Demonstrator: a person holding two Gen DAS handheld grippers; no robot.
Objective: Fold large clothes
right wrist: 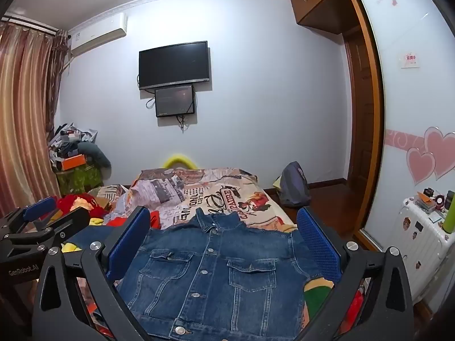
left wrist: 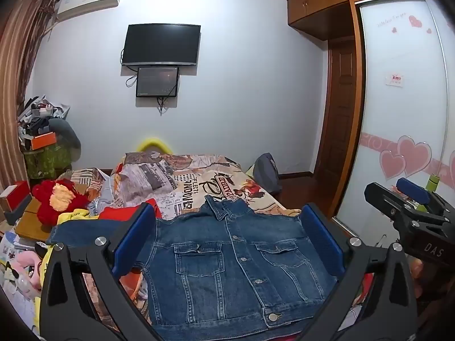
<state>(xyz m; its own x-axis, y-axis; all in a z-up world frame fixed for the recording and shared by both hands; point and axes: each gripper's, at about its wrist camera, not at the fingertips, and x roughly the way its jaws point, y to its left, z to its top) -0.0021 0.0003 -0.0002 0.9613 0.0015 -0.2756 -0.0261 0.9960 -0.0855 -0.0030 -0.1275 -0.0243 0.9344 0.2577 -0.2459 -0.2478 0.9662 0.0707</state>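
A blue denim jacket [left wrist: 236, 270] lies flat on the bed, buttoned front up and collar at the far end. One sleeve stretches out to the left [left wrist: 82, 231]. My left gripper [left wrist: 227, 209] hovers over its near part, open wide, blue pads apart and holding nothing. The right wrist view shows the same jacket [right wrist: 210, 272] under my right gripper [right wrist: 223, 212], also open and empty. Each gripper appears in the other's view: the right one [left wrist: 398, 196] at the right edge, the left one [right wrist: 57, 213] at the left edge. Both stand side by side, apart from the cloth.
The bed's printed quilt [left wrist: 199, 182] runs toward the far wall. A red plush toy [left wrist: 61, 201], red and yellow garments [left wrist: 119, 213] and soft toys crowd the left side. A white suitcase [right wrist: 421, 253] and a sliding wardrobe door [right wrist: 412, 113] stand right. A backpack [right wrist: 294, 184] sits on the floor.
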